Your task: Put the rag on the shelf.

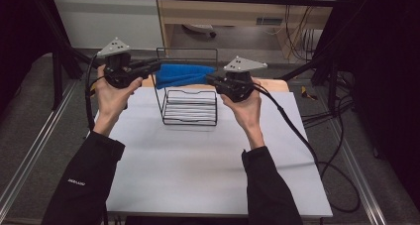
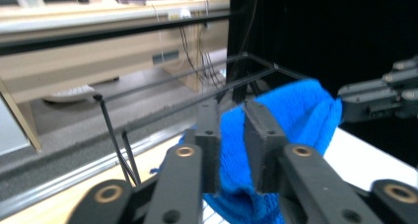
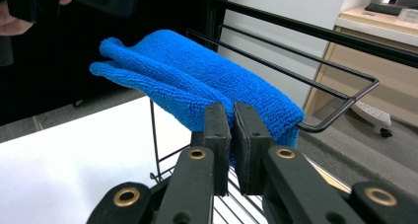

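While the blue cloth [image 1: 184, 74] is held stretched between the left gripper [image 1: 154, 66] and the right gripper [image 1: 210, 79], each clamped on one end, its long axis is kept along the wire rack's [image 1: 190, 107] top rail, over which it is draped.

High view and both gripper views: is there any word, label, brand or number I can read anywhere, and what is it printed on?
Small white print on the left black sleeve in the high view: too small to read.
Pale label on the wooden cabinet front behind the table: blurred, unreadable.
Blue microfibre cloth, black wire rack, left gripper, right gripper: no markings that can be made out.
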Demonstrator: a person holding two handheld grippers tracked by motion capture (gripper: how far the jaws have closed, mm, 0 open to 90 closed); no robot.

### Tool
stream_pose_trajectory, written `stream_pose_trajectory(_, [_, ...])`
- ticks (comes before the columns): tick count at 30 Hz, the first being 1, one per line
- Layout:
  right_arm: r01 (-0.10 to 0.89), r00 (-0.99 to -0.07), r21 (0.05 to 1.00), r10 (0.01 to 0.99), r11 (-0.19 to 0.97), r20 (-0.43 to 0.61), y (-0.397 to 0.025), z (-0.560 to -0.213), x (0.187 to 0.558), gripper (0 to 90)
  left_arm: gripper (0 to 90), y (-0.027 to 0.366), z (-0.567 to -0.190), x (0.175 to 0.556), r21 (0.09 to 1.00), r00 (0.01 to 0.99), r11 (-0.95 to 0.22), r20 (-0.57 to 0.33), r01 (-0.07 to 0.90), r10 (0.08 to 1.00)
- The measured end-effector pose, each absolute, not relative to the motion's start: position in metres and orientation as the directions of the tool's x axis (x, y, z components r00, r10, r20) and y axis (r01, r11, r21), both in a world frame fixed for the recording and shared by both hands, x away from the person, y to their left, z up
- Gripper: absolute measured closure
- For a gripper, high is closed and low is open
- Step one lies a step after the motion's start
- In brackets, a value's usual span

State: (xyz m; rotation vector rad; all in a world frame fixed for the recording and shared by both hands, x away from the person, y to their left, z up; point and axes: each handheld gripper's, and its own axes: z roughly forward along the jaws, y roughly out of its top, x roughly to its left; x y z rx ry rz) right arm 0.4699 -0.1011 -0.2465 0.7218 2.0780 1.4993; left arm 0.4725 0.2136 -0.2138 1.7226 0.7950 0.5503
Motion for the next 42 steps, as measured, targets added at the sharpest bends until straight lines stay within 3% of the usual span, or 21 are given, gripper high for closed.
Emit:
stream_pose_trajectory(5, [0.136, -0.75, 0.952, 0.657, 0.274, -0.081, -0.1, -0.248, 0.47, 84.8, 87.7, 0.204, -0.23, 0.475, 0.925, 0.701, -0.242, -0.035, 0.292, 0.713])
stream_pose_trajectory(10, [0.136, -0.754, 0.948, 0.651, 0.289, -0.091, -0.099, -0.25, 0.47, 82.1, 89.6, 0.2, -0.247, 0.477, 0.901, 0.715, -0.305, -0.008, 0.308, 0.699])
stream_pose_trajectory(16, [0.14, -0.764, 0.956, 0.643, 0.257, -0.06, -0.098, -0.249, 0.469, 71.4, 89.9, 0.199, -0.256, 0.478, 0.893, 0.707, -0.331, 0.02, 0.306, 0.707])
stream_pose_trajectory(22, [0.214, -0.759, 0.938, 0.651, 0.271, -0.015, -0.096, -0.256, 0.473, 87.9, 89.9, 0.196, -0.264, 0.479, 0.893, 0.702, -0.338, 0.035, 0.298, 0.711])
stream_pose_trajectory(29, [0.26, -0.733, 0.931, 0.68, 0.256, 0.018, -0.103, -0.274, 0.48, 89.9, 89.8, 0.197, -0.273, 0.481, 0.895, 0.7, -0.332, 0.031, 0.299, 0.713])
stream_pose_trajectory(37, [0.236, -0.747, 0.946, 0.664, 0.22, 0.032, -0.114, -0.277, 0.471, 75.0, 82.9, 0.202, -0.277, 0.475, 0.895, 0.702, -0.326, 0.019, 0.305, 0.712])
stream_pose_trajectory(38, [0.235, -0.747, 0.949, 0.663, 0.211, 0.037, -0.119, -0.275, 0.467, 65.7, 76.9, 0.203, -0.277, 0.474, 0.895, 0.702, -0.323, 0.015, 0.308, 0.712])
stream_pose_trajectory(39, [0.235, -0.747, 0.949, 0.663, 0.211, 0.037, -0.119, -0.275, 0.467, 65.7, 76.9, 0.205, -0.277, 0.472, 0.895, 0.703, -0.322, 0.012, 0.31, 0.711])
stream_pose_trajectory(40, [0.241, -0.751, 0.947, 0.659, 0.213, 0.043, -0.124, -0.273, 0.463, 59.6, 69.5, 0.206, -0.276, 0.47, 0.892, 0.703, -0.325, 0.012, 0.314, 0.711])
stream_pose_trajectory(42, [0.24, -0.75, 0.947, 0.66, 0.213, 0.042, -0.126, -0.272, 0.461, 54.9, 66.1, 0.208, -0.277, 0.466, 0.888, 0.697, -0.329, 0.014, 0.32, 0.717])
